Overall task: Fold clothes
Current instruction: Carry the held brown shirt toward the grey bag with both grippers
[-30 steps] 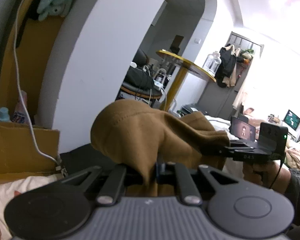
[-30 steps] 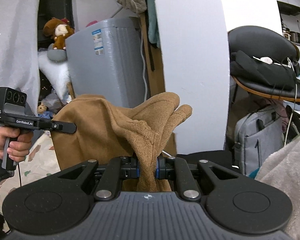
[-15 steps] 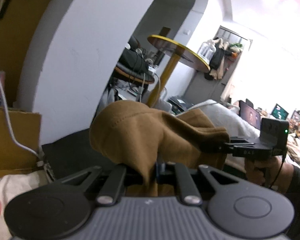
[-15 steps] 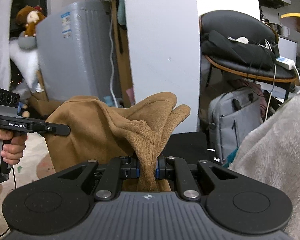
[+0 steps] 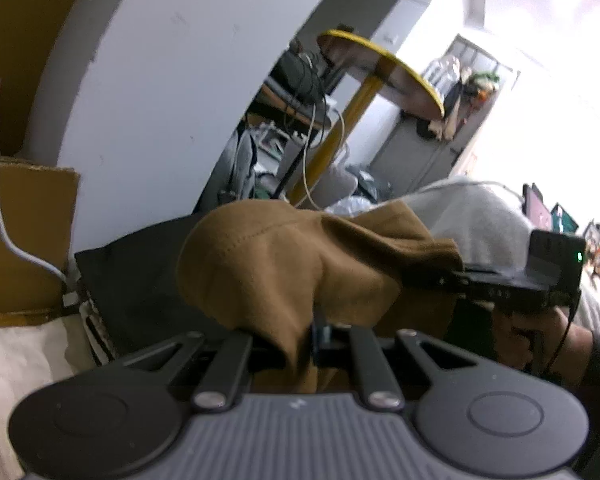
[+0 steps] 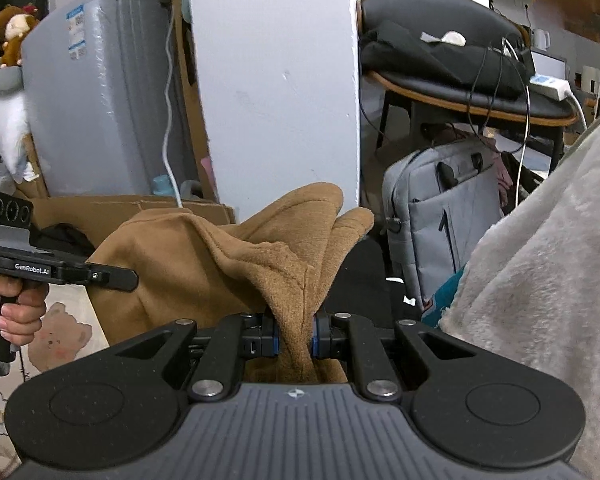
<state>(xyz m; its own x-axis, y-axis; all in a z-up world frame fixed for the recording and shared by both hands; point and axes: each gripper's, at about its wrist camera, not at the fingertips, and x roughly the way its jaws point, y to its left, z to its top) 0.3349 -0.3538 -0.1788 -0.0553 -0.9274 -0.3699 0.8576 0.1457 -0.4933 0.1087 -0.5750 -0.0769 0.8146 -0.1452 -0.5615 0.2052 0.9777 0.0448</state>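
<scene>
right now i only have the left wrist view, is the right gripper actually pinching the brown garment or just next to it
Observer: It is pinching it. In the right wrist view the right gripper has its blue pads shut on a bunched fold of the brown garment.
Operator: anything close on its right side
Observer: A grey fleece blanket fills that edge, close beside the gripper.
Operator: what's under the left gripper
Observer: Below the left gripper lies a pale sheet with a bear print.

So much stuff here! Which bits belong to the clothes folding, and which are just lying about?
In the job:
- brown garment
- left gripper, clamped on it
- right gripper, clamped on it

Lying about:
- grey laptop bag
- stuffed toy
- yellow round table
- grey fleece blanket
</scene>
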